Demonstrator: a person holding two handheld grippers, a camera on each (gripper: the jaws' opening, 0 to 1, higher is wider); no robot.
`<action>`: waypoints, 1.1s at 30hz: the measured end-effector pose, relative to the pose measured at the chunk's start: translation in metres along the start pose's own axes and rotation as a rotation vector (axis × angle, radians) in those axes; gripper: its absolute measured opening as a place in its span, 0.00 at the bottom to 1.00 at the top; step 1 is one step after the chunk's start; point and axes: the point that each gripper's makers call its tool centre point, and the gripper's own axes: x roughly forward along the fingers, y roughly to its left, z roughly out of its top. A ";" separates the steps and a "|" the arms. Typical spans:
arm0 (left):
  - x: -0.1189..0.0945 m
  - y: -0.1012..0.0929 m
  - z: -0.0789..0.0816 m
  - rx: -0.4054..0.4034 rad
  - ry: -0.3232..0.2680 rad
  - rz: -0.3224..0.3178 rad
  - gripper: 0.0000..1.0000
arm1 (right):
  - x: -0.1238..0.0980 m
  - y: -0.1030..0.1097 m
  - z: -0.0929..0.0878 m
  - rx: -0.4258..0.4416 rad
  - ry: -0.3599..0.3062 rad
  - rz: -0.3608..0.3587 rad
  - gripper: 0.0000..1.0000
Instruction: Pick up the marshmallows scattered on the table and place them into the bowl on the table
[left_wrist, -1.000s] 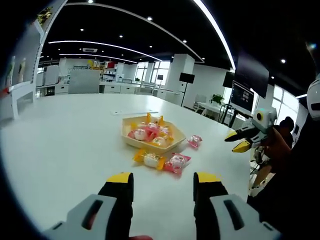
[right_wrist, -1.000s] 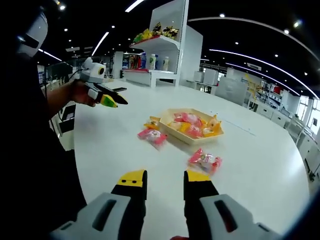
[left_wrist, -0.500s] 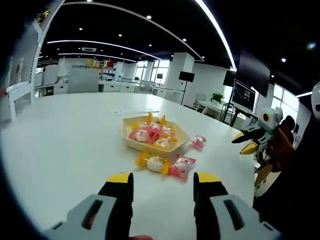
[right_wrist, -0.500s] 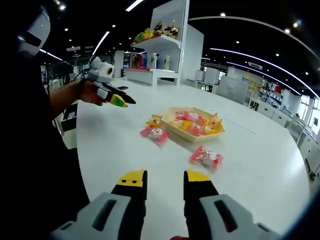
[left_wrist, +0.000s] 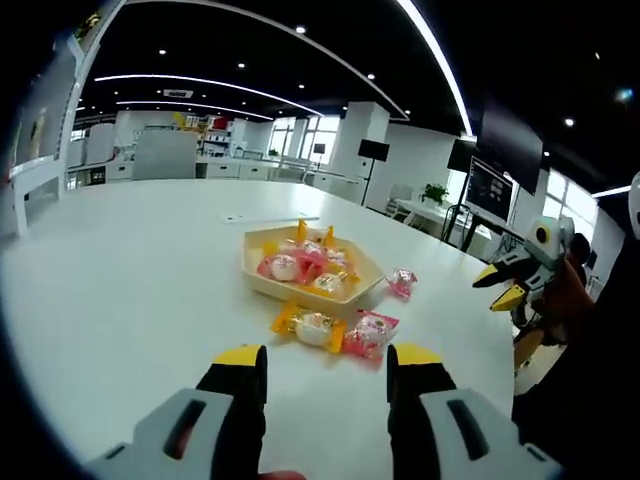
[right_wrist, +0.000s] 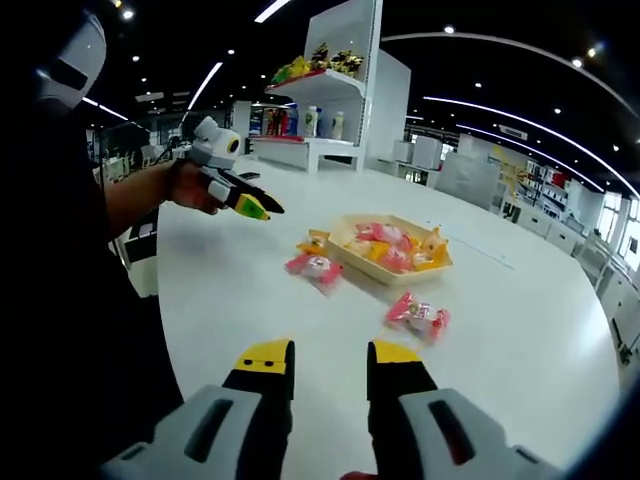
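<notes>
Here both grippers hover above the white table (left_wrist: 120, 300), neither holding anything. In the left gripper view the left gripper (left_wrist: 327, 362) rises from the bottom of the frame with its yellow-tipped jaws apart; just above them, centre frame, lie a yellow-wrapped marshmallow (left_wrist: 310, 325) and a pink-wrapped marshmallow (left_wrist: 371, 332), touching or nearly so, right beside the near rim of the bowl (left_wrist: 262, 284). The bowl already holds several wrapped sweets. A third, pink marshmallow (left_wrist: 402, 282) lies to the right of the bowl.

In the right gripper view the right gripper (right_wrist: 318, 362) sits at the bottom centre, jaws apart, with that lone pink marshmallow (right_wrist: 419, 315) just above and right of them, well clear of the bowl (right_wrist: 352, 256).

The likely trouble, as I judge it: the paired marshmallows lie so close together that closing on one could nudge or drag the other, or catch only a crinkly wrapper tail and let it slip on the lift. They also sit hard against the bowl, so a low approach might knock the rim and shift it. Both grippers converging on the bowl could collide.
</notes>
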 end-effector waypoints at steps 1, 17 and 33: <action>0.001 0.000 0.000 -0.001 0.000 -0.001 0.48 | 0.000 0.000 0.000 0.000 0.000 -0.001 0.29; 0.022 -0.002 0.000 -0.040 0.000 -0.023 0.48 | -0.006 -0.001 -0.003 0.012 0.005 -0.014 0.29; 0.029 0.004 -0.005 -0.059 0.009 -0.006 0.48 | -0.005 0.002 -0.005 0.014 0.005 -0.006 0.29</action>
